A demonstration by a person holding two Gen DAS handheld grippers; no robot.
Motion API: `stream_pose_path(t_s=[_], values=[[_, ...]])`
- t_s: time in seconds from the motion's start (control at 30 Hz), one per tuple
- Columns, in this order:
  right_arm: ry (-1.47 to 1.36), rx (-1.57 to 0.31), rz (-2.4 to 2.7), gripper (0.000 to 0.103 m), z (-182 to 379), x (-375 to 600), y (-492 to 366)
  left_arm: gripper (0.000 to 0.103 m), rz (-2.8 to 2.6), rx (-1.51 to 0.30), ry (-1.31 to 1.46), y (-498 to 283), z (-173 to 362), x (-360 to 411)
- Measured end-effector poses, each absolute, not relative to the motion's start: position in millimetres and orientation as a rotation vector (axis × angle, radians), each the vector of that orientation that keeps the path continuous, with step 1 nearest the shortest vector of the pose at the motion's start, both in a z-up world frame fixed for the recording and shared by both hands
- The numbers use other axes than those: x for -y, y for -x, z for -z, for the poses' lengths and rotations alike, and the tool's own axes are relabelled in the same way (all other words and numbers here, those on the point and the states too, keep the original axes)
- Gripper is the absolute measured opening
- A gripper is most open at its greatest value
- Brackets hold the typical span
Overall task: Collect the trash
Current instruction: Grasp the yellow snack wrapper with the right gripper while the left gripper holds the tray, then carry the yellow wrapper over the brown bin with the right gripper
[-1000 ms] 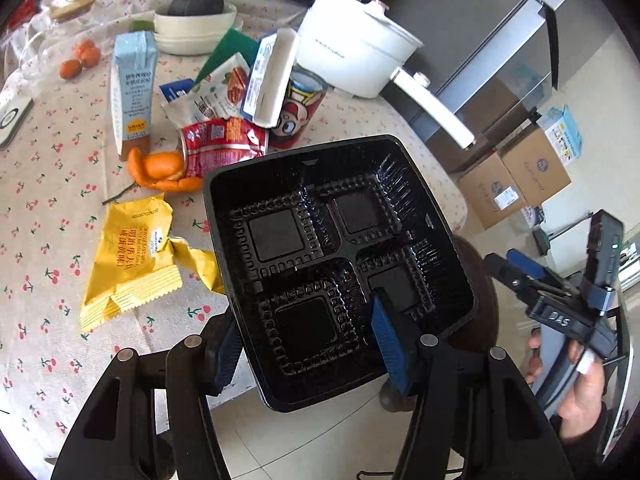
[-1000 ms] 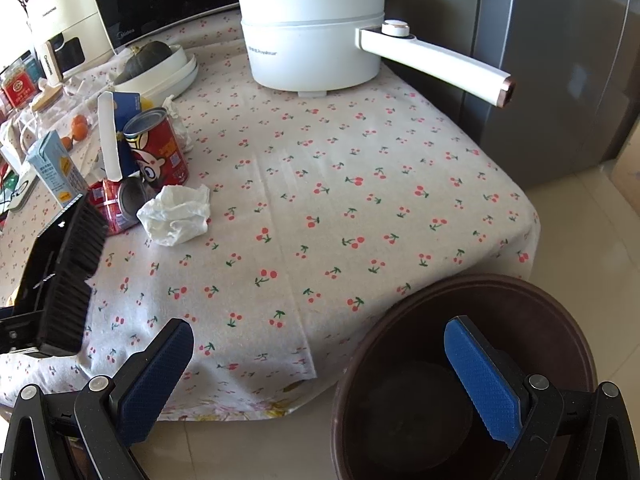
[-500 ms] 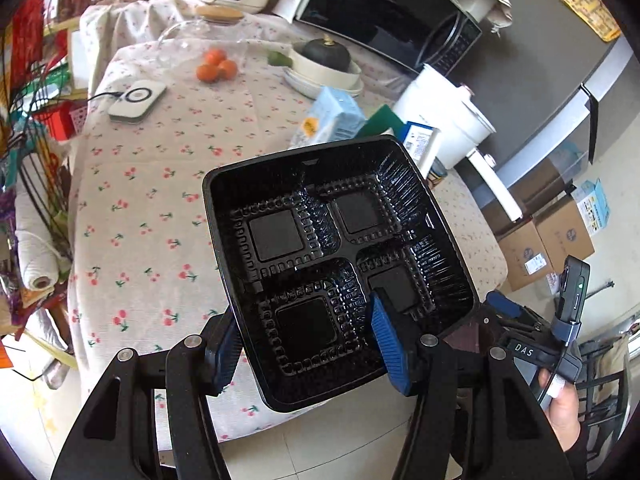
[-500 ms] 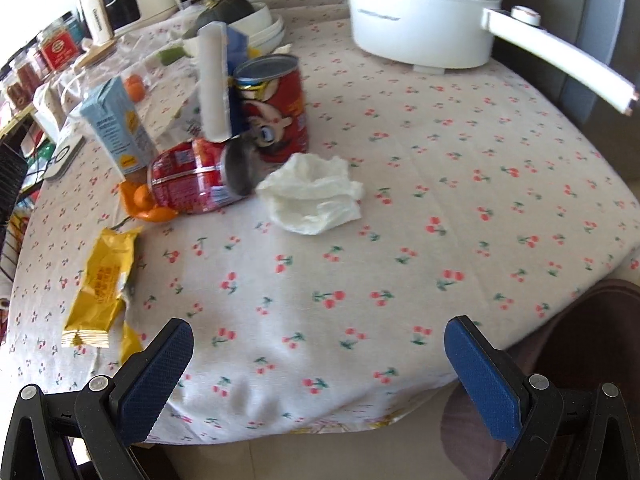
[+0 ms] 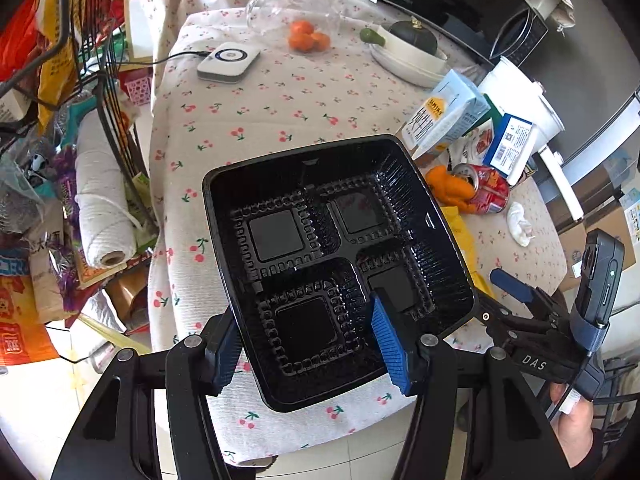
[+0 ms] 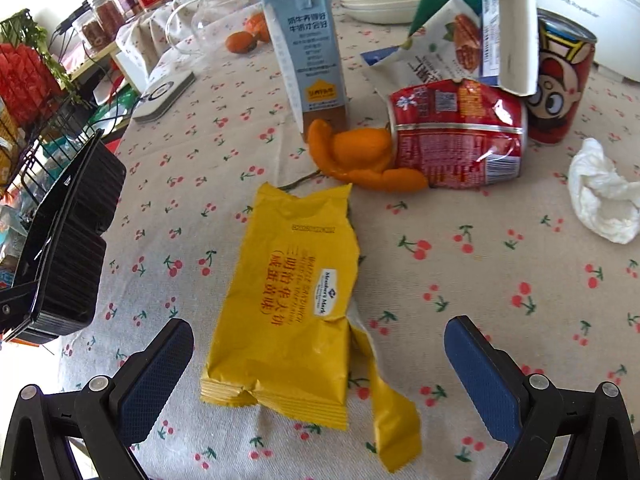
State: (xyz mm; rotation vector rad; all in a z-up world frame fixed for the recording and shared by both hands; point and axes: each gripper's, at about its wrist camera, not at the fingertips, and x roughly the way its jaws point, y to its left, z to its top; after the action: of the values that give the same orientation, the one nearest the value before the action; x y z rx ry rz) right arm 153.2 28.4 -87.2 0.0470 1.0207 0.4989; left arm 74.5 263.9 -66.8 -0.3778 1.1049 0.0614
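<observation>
My left gripper (image 5: pixel 306 344) is shut on the black four-compartment plastic tray (image 5: pixel 320 240), one pad inside it and one under its rim, holding it above the table's near edge. That tray (image 6: pixel 68 240) shows edge-on at the left of the right wrist view. My right gripper (image 6: pixel 320 348) stands wide open just above the torn yellow snack wrapper (image 6: pixel 296 280), which lies flat between its fingers without touching them. Beyond lie orange peel (image 6: pixel 360 156), a crushed red can (image 6: pixel 456 136) and a crumpled white tissue (image 6: pixel 600 200).
A blue milk carton (image 6: pixel 308 48), an upright red can (image 6: pixel 560 80), a nut packet (image 6: pixel 436 52) and a white-blue box (image 6: pixel 508 20) crowd the back. A white pot (image 5: pixel 520 96), a bowl (image 5: pixel 408 60), oranges (image 5: pixel 308 38) and a white device (image 5: pixel 228 62) stand farther off. A cluttered wire rack (image 5: pixel 60 80) is at left.
The right gripper swung left from over the brown bin to low over the yellow wrapper. The left gripper carried the tray left along the table edge, still clamped.
</observation>
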Motion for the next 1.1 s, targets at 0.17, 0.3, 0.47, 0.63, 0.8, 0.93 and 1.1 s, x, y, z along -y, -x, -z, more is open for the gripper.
stream_pose_path(t_s=[0.17, 0.3, 0.47, 0.63, 0.8, 0.93, 1.1], values=[[-0.026, -1.015, -0.475, 0.103, 98.7, -42.5, -157.2, 0.062, -0.075, -1.133, 0.36, -70.3, 77.7, -274.5], [0.077, -0.968, -0.447, 0.103, 100.5, -55.8, -153.1, 0.062, -0.083, -1.137, 0.347, -68.7, 80.2, -278.4], [0.153, -0.931, -0.437, 0.096, 102.8, -59.6, -150.2, 0.062, -0.082, -1.137, 0.353, -67.7, 81.9, -280.5], [0.157, -0.933, -0.444, 0.071, 96.3, -47.7, -150.8, 0.062, -0.066, -1.133, 0.352, -68.1, 78.3, -274.3], [0.116, -0.938, -0.434, 0.069, 89.0, -27.1, -147.8, 0.062, -0.035, -1.128, 0.351, -70.6, 73.1, -260.0], [0.12, -0.902, -0.423, 0.069, 71.9, -6.9, -139.4, 0.062, -0.005, -1.126, 0.334, -75.2, 68.1, -242.1], [0.11, -0.876, -0.38, 0.069, 57.4, 28.0, -133.9, 0.062, 0.049, -1.131, 0.305, -86.1, 62.5, -210.2]])
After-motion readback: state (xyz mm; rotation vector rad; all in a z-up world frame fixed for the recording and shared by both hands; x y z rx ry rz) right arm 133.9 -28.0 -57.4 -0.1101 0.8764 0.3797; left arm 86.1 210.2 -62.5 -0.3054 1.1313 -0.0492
